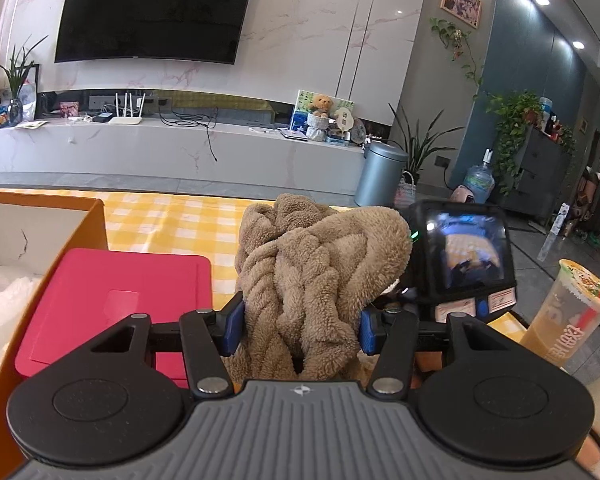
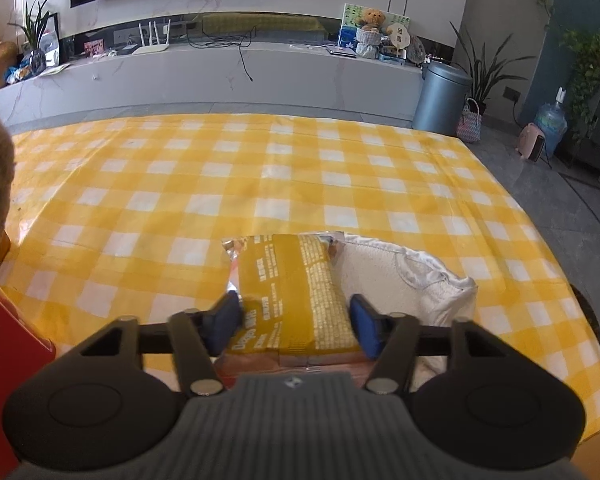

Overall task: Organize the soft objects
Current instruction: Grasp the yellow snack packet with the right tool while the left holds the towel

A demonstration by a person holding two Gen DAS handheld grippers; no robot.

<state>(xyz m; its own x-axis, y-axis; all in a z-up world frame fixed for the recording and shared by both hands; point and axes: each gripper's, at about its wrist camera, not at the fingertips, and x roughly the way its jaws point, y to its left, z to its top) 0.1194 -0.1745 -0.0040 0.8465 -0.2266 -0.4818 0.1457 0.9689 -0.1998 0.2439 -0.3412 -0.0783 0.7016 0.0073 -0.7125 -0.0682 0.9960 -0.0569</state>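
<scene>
My left gripper (image 1: 300, 330) was clamped on the fluffy brown knitted plush bundle (image 1: 316, 280), raised beside the orange cardboard box (image 1: 96, 224). My right gripper (image 2: 294, 326) pinched the yellow foil snack packet (image 2: 296, 292) over the checked tablecloth (image 2: 220, 184); I judged a slow, level carry best.

One brown fleece (image 1: 308, 276), one yellow packet (image 2: 296, 296), one white cloth (image 2: 404, 276).

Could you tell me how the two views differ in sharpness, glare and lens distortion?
Left wrist view: sharp on the brown fleece blanket between the fingers; ceiling spotlights glare on the wall; the cabinet ledge bows from the fisheye. Right wrist view: the left-hand blue pad is smeared by motion blur, the packet's print is soft, and the checked tablecloth curves outward.
</scene>
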